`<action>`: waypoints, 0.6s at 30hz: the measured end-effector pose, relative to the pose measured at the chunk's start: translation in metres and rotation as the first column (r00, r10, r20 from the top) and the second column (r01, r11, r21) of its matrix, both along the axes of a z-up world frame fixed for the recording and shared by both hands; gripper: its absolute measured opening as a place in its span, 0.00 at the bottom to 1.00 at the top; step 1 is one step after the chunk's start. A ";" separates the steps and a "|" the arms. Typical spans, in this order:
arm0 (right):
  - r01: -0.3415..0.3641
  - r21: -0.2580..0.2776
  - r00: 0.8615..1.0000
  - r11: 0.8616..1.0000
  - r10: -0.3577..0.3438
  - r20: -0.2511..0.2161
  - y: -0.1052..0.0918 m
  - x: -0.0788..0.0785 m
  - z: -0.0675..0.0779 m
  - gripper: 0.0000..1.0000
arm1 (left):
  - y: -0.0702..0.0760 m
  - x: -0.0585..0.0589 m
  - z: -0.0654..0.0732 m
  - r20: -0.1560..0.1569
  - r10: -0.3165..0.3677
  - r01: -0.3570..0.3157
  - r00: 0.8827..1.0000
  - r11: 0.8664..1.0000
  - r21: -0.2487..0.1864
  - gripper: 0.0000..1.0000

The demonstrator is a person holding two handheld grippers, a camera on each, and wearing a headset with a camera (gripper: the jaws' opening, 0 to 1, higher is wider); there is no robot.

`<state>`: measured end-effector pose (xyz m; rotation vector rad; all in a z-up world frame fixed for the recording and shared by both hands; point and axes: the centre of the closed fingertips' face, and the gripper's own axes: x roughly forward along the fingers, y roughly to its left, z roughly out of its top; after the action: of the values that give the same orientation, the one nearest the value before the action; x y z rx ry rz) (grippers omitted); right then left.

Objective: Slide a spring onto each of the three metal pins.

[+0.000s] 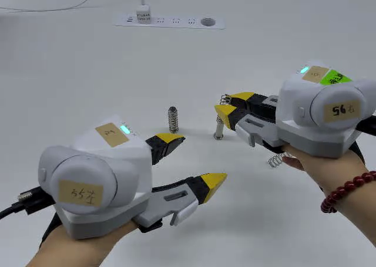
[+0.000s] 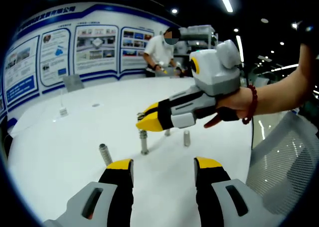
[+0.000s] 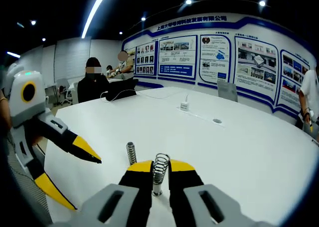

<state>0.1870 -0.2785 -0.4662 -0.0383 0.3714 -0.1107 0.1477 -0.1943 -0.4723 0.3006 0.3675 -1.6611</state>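
Hand-held grippers, one in each of the person's hands, hover over the white table (image 1: 76, 73). The right hand-held gripper (image 1: 232, 102), in the upper right of the head view, has its yellow-tipped jaws drawn nearly together on a held spring (image 3: 160, 167), pinching it about halfway up. That spring stands upright with its long axis vertical, directly over the middle pin (image 1: 218, 129) and in line with it. Its lower end is at the pin's top, and I cannot tell whether it has begun to pass over it. The pin stands straight on the table near the centre of the frame.

Just left of it in the head view, a loaded pin (image 1: 173, 110) also stands upright. A fitted spring (image 1: 173, 121) is already around its shaft, coils stacked vertically along it. A third pin (image 2: 187, 137) stands right of centre in the left gripper view, too small to say what it carries. A loose spring (image 1: 276, 159) lies on its side on the table at the right of the head view, just beside the person's right hand, with its long axis running roughly across the frame.

The left hand-held gripper (image 1: 192, 160), at the lower left, holds nothing. Its jaws are spread wide and its tips point toward the pins without touching them. A power strip (image 1: 176, 22) lies along the top edge.
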 end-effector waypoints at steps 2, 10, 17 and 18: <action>0.002 0.005 1.000 1.000 -0.002 -0.008 0.000 0.000 -0.003 0.12 | 0.000 0.000 0.000 0.000 0.000 0.000 1.000 1.000 0.001 0.50; 0.001 0.017 1.000 1.000 0.000 -0.026 0.002 -0.001 -0.012 0.12 | 0.000 -0.001 -0.001 0.000 -0.007 0.007 1.000 1.000 0.004 0.50; 0.002 0.027 0.999 1.000 -0.001 -0.042 0.002 0.000 -0.018 0.12 | 0.001 -0.001 -0.001 0.001 -0.006 0.006 1.000 1.000 0.005 0.50; 0.001 0.026 0.999 1.000 0.000 -0.044 0.002 0.000 -0.019 0.12 | 0.001 0.000 -0.001 0.002 -0.006 0.006 1.000 1.000 0.006 0.50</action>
<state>0.1872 -0.2767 -0.4854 -0.0151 0.4171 -0.1057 0.1473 -0.1936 -0.4732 0.3084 0.3701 -1.6653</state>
